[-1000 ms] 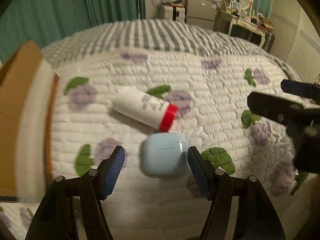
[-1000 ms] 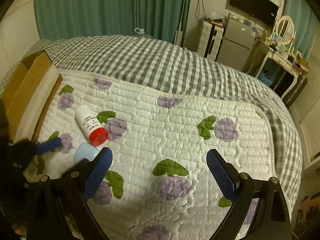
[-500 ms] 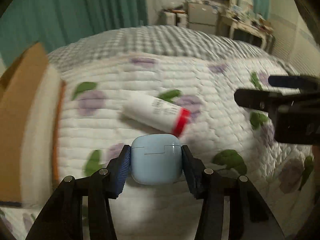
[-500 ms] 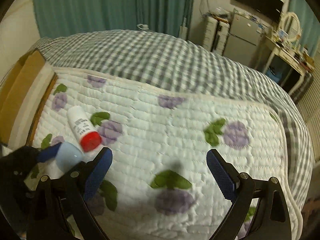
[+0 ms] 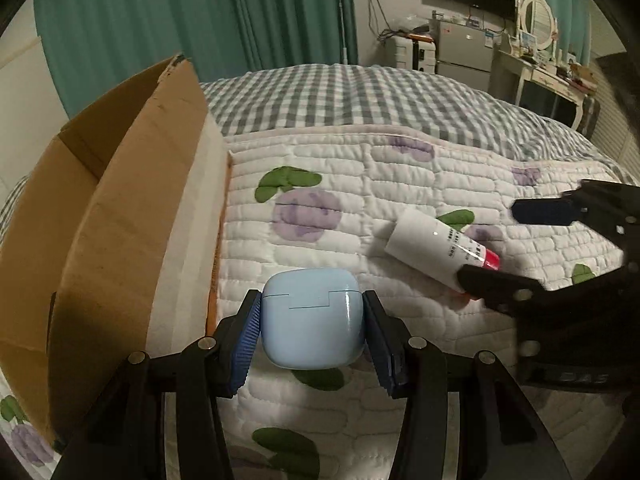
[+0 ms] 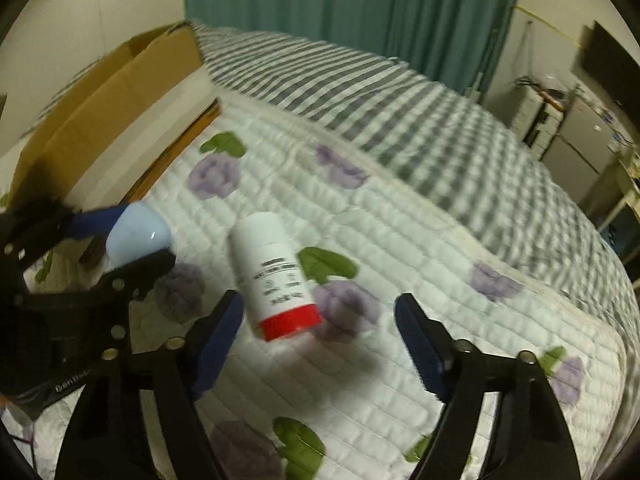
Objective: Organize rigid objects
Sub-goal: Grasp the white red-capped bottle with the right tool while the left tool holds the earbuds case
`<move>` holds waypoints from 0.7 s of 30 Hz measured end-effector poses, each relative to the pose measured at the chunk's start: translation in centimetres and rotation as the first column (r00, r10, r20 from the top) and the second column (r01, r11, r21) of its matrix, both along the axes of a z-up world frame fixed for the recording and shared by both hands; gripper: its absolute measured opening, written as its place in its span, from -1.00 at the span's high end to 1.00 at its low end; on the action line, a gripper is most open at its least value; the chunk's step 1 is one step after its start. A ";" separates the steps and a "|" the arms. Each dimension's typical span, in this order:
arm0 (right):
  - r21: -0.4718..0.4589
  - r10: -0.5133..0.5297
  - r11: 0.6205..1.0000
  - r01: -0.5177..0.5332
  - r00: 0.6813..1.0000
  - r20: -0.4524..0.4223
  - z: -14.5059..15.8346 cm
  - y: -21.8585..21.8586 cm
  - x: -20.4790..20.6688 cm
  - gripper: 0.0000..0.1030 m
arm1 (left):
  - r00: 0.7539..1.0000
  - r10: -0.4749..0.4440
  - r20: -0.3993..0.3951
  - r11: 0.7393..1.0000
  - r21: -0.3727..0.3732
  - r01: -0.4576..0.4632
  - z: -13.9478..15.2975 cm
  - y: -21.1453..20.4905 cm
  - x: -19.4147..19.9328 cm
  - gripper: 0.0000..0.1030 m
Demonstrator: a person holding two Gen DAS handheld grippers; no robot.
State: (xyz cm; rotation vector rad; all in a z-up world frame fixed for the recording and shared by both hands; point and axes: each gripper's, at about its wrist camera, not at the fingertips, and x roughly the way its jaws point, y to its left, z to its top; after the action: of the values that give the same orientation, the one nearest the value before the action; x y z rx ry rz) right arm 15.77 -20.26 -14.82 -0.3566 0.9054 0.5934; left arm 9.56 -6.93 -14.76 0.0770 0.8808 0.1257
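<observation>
My left gripper (image 5: pixel 312 328) is shut on a light blue earbud case (image 5: pixel 314 316) and holds it above the quilt, beside the open cardboard box (image 5: pixel 120 216). From the right wrist view the same case (image 6: pixel 138 236) shows at the left between the left gripper's fingers. A white bottle with a red cap (image 6: pixel 276 276) lies on the quilt, cap toward me. My right gripper (image 6: pixel 320 328) is over its cap end, jaws closing, pads clear of the bottle. The bottle (image 5: pixel 432 248) shows in the left wrist view too, with the right gripper (image 5: pixel 504 248) around its cap.
The floral quilt (image 6: pixel 400 264) covers the near part of the bed, over a grey checked blanket (image 5: pixel 360 96). The box stands at the quilt's left edge. Green curtains, a dresser with a mirror (image 5: pixel 540 40) and a small fridge stand behind.
The left gripper closed on the blue case and lifted it toward the box. The right gripper swung left and down over the white bottle, and its jaws narrowed.
</observation>
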 end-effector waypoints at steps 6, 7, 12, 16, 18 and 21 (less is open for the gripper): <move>-0.036 0.052 0.998 -0.052 0.999 -0.018 -1.1 2.1 0.9 -0.18 | 1.000 -0.006 -0.010 1.000 -0.004 0.006 -0.5 -0.1 0.1 0.01; -0.037 0.058 0.998 -0.059 0.998 -0.021 -1.3 2.4 1.1 -0.17 | 1.000 -0.005 -0.010 1.000 -0.003 0.005 -0.5 0.0 0.1 0.01; -0.051 0.085 0.995 -0.087 0.996 -0.029 -1.9 3.3 0.8 0.18 | 1.000 -0.005 -0.023 1.000 -0.007 0.005 -0.8 0.0 0.2 0.01; -0.065 0.021 0.998 -0.022 1.000 -0.023 -2.0 2.3 -0.2 0.21 | 1.000 -0.008 -0.022 1.000 -0.005 0.008 -0.7 -0.2 0.1 0.01; -0.077 -0.017 0.997 0.016 1.000 -0.013 -1.7 1.4 -1.4 0.22 | 1.000 -0.012 -0.020 1.000 -0.010 0.011 -0.4 -0.4 0.0 0.01; -0.061 -0.084 0.995 0.084 0.996 -0.010 -0.8 -0.5 -2.1 0.25 | 0.999 -0.030 -0.012 0.999 -0.020 0.030 0.2 -0.8 -0.1 0.01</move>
State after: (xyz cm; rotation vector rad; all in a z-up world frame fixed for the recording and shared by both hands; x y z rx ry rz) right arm 13.63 -20.77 -15.63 -0.3681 0.9475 0.4921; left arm 9.42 -7.76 -14.58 0.0725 0.8930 0.0888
